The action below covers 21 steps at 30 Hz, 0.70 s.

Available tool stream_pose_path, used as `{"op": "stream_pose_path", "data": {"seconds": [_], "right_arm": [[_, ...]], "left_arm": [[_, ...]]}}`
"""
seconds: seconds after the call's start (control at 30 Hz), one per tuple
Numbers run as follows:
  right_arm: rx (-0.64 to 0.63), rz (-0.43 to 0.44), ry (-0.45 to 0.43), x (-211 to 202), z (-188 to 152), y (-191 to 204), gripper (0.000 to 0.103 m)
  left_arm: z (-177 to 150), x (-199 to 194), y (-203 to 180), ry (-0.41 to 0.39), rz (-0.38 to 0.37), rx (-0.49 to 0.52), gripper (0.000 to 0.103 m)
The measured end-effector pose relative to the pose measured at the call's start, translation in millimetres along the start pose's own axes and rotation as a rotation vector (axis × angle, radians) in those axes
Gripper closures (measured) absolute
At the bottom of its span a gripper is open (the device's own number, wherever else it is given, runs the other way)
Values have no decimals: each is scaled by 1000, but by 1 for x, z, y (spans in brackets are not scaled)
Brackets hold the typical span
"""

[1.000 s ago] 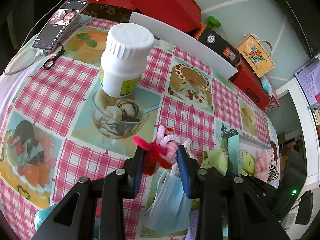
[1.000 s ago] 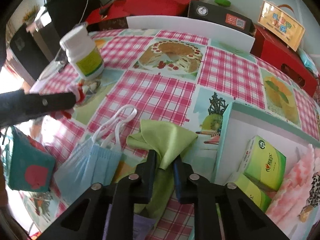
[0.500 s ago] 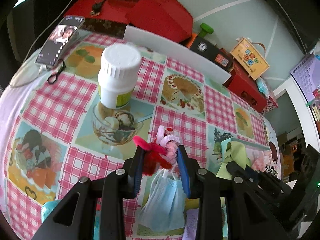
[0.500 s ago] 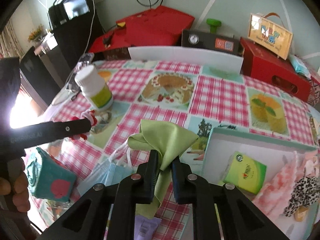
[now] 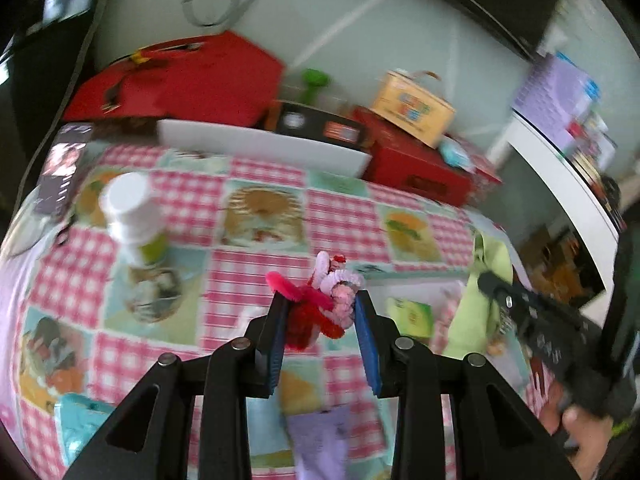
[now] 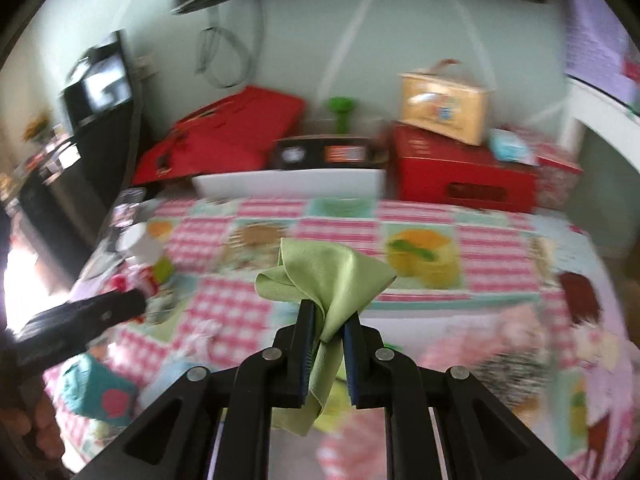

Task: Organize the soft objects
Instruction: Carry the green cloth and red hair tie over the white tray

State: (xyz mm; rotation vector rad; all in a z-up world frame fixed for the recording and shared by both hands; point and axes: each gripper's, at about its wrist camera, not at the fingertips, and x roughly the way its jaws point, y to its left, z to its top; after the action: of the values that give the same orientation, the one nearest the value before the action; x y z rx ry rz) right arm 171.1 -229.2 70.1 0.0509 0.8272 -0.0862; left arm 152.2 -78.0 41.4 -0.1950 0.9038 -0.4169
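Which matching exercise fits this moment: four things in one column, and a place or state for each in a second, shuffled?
Column 1:
1. green cloth
2. fuzzy pink-and-red toy
3. white bottle
4. yellow box

Column 2:
A. standing on the checked tablecloth
B. pinched in the left gripper
C. on top of the red box
D. pinched in the right gripper

Pairs: 1-D, 2-B, 3-A, 4-C

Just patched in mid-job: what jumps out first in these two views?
Both tongs are loaded and lifted above the pink checked tablecloth. The right tongs pinch a lime-green cloth that drapes down between them, while the left tongs clamp a fuzzy red-and-pink toy. Red boxes line the table's far edge.
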Motion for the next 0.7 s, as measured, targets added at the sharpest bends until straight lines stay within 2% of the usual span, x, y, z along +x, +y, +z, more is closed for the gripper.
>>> {"op": "stream_pose_path", "data": {"seconds": [0.17, 0.37, 0.47, 0.7], "right_arm": [[154, -105, 5, -15, -4, -56, 88], [269, -206, 27, -28, -18, -104, 86], [292, -230, 57, -27, -28, -117, 86], [291, -218, 191, -4, -58, -121, 85]], "left_arm": [[-10, 16, -50, 50, -65, 124, 69], [-31, 34, -101, 102, -112, 251, 69], [-43, 44, -119, 129, -126, 295, 69], [-67, 75, -145, 208, -118, 358, 69]]}}
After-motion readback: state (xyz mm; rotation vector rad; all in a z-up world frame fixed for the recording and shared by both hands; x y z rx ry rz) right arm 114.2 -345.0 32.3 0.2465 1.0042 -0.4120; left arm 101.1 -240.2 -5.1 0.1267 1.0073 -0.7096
